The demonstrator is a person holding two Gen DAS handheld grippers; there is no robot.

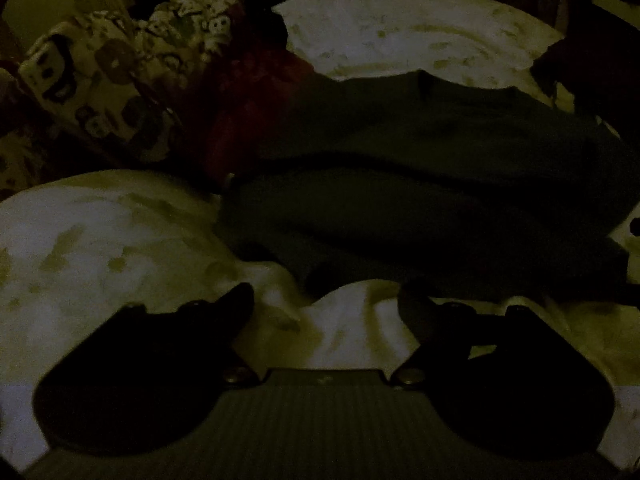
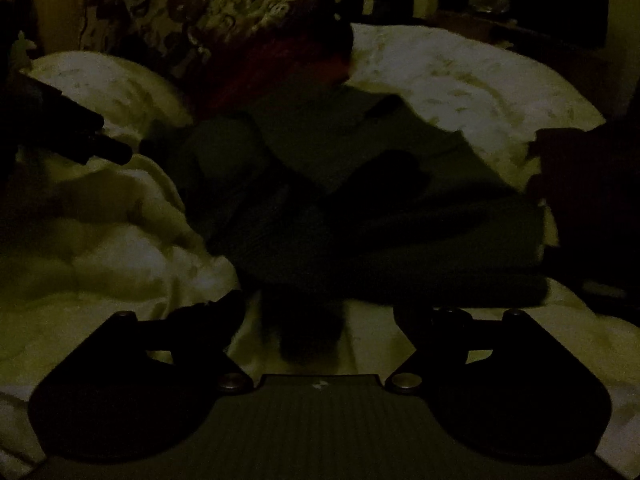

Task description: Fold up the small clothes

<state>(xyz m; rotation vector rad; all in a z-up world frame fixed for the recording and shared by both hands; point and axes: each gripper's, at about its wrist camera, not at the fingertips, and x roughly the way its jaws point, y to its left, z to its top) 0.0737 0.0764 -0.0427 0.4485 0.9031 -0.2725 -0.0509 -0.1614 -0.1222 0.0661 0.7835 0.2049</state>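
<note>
The scene is very dim. A dark green garment lies partly folded on a pale printed bedspread. It also shows in the right wrist view, bunched with a flap lying across it. My left gripper is open and empty, its fingers just short of the garment's near edge. My right gripper is open, and a dark end of the garment lies between its fingers. The left gripper also shows at the left edge of the right wrist view.
A dark red cloth and a patterned cloth heap lie behind the garment at the left. A dark shape sits at the right of the bed. The bedspread spreads behind and beside the garment.
</note>
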